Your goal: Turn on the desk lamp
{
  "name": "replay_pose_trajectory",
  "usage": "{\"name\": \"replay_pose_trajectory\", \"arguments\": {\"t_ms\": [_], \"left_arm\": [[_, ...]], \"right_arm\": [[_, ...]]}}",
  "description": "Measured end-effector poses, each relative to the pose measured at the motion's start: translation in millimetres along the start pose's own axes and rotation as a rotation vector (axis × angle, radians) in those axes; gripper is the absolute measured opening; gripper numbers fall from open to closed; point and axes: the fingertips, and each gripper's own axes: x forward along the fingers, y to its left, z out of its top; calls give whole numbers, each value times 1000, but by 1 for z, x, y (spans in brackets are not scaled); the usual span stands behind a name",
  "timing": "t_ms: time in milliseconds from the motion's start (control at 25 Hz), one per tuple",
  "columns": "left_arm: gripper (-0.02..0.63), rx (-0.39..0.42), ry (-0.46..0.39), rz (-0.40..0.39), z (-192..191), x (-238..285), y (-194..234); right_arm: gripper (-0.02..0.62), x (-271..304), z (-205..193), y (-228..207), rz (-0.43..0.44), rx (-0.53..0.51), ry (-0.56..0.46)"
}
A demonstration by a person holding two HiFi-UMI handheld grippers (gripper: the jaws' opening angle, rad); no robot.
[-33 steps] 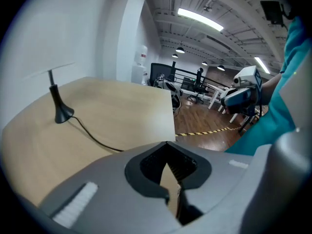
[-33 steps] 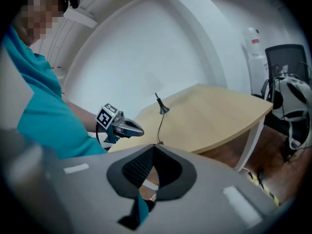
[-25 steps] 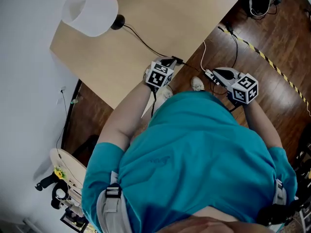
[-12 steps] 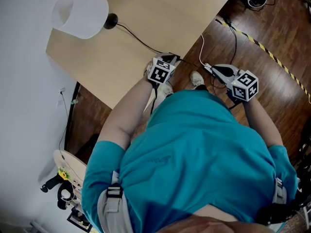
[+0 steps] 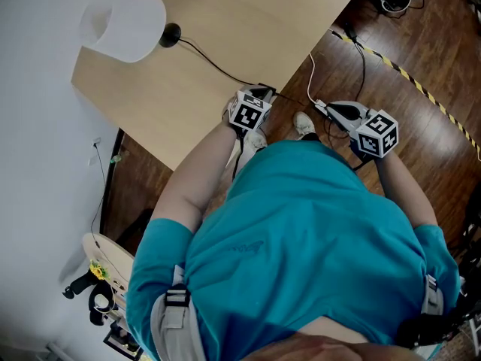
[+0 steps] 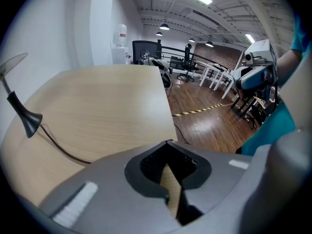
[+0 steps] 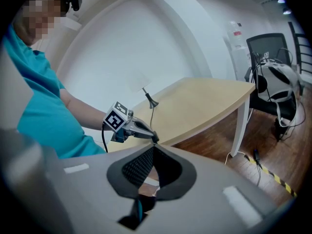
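We saw no clear glow in the desk lamp (image 5: 124, 25). Left gripper (image 5: 263, 91) hung by its cord (image 5: 213, 64), right gripper (image 5: 323, 106) aside; all fingers clenched, empty.

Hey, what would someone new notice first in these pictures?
The desk lamp, its big white shade over the wooden desk's far left corner, with a black cord trailing to the near edge. There the left gripper hovers, while the right gripper hangs over the floor, both shut and empty.

Desk lamp (image 5: 124, 27) on table (image 5: 248, 28), apparently unlit.
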Motion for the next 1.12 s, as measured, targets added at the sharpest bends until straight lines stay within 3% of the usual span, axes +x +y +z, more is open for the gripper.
{"name": "replay_pose_trajectory", "arguments": {"t_ms": [600, 840, 1000, 1120], "left_arm": [[112, -13, 71, 22, -1, -2, -1], [112, -44, 67, -6, 1, -2, -2], [112, -53, 41, 17, -1, -7, -2], [112, -110, -32, 45, -2, -21, -8]], "right_arm": [[2, 2, 0, 0, 0, 1, 10], [2, -2, 7, -1, 3, -6, 1], [2, -4, 14, 1, 11, -13, -4], [2, -10, 13, 7, 30, -27, -3]]}}
